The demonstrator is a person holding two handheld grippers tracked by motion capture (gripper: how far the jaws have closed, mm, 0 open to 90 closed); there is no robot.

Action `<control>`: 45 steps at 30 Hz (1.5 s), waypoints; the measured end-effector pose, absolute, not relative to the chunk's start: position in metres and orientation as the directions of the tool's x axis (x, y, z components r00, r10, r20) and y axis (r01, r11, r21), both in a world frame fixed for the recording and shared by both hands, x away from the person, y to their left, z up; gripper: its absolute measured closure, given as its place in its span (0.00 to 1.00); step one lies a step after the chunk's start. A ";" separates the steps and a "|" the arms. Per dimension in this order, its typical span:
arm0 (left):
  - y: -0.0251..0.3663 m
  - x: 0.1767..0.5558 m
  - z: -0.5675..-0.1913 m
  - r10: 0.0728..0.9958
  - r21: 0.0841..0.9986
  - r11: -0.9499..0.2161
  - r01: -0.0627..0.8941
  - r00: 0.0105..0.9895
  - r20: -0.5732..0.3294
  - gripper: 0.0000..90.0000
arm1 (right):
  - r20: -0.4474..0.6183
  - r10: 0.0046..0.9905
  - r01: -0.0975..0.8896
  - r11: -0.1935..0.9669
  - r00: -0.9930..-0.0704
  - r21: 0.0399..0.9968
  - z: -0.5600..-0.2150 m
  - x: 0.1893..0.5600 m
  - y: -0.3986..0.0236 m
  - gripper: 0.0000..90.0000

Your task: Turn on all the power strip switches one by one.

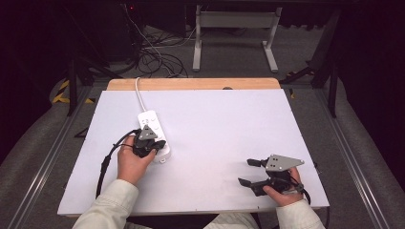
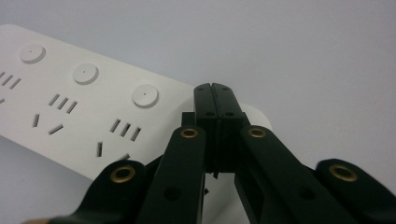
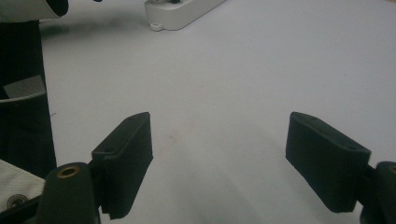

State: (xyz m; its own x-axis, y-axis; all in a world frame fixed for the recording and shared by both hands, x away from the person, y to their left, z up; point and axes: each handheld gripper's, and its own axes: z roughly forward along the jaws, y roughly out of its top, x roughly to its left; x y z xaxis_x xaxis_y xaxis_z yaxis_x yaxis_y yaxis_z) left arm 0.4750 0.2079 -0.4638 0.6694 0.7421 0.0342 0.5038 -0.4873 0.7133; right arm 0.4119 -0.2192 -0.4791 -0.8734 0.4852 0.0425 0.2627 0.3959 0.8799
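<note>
Where left tongs [image 2: 215,93] meet power strip [image 1: 153,125], white cable [image 1: 139,93] behind

Cream sleeves; black jaws with brass rivets (grey three-cornered plates on top).

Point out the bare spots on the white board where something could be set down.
Free: the board's wide middle between the power strip and the right claw, and the far right corner. Crowded: the near left, where the shut left claw sits over the strip.
</note>
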 end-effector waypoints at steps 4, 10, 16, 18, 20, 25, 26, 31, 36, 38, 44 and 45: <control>0.206 0.477 -0.463 0.747 0.705 -0.485 0.517 0.665 0.026 1.00 | 0.045 0.483 0.264 0.397 -0.874 0.879 -0.479 0.411 -0.219 0.26; 0.209 0.471 -0.459 0.749 0.806 -0.393 0.443 0.662 0.001 1.00 | 0.047 0.484 0.265 0.393 -0.874 0.880 -0.479 0.412 -0.221 0.26; 0.217 0.479 -0.456 0.785 0.817 -0.366 0.445 0.619 0.015 1.00 | 0.050 0.482 0.268 0.395 -0.875 0.879 -0.480 0.413 -0.220 0.26; 0.222 0.482 -0.456 0.794 0.820 -0.353 0.450 0.608 0.008 1.00 | 0.050 0.484 0.270 0.396 -0.873 0.878 -0.480 0.413 -0.220 0.26; 0.224 0.484 -0.457 0.802 0.819 -0.345 0.459 0.598 0.003 1.00 | 0.053 0.485 0.271 0.393 -0.873 0.878 -0.480 0.413 -0.220 0.26; 0.227 0.492 -0.463 0.818 0.808 -0.352 0.473 0.575 0.019 1.00 | 0.054 0.481 0.270 0.394 -0.875 0.879 -0.480 0.413 -0.220 0.26; 0.227 0.492 -0.463 0.818 0.808 -0.352 0.473 0.575 0.019 1.00 | 0.054 0.481 0.270 0.394 -0.875 0.879 -0.480 0.413 -0.220 0.26; 0.226 0.496 -0.469 0.821 0.794 -0.362 0.488 0.570 0.024 1.00 | 0.054 0.481 0.271 0.395 -0.875 0.878 -0.480 0.413 -0.220 0.25; 0.223 0.496 -0.471 0.824 0.795 -0.368 0.482 0.566 0.038 1.00 | 0.054 0.481 0.271 0.395 -0.875 0.878 -0.480 0.413 -0.220 0.25; 0.222 0.495 -0.470 0.823 0.792 -0.385 0.473 0.564 0.063 1.00 | 0.054 0.479 0.271 0.396 -0.876 0.877 -0.480 0.413 -0.220 0.25; 0.220 0.494 -0.472 0.824 0.792 -0.386 0.473 0.563 0.066 1.00 | 0.049 0.481 0.267 0.397 -0.875 0.878 -0.480 0.412 -0.220 0.25; 0.220 0.494 -0.472 0.825 0.792 -0.386 0.472 0.561 0.068 1.00 | 0.049 0.481 0.267 0.398 -0.876 0.878 -0.480 0.412 -0.220 0.25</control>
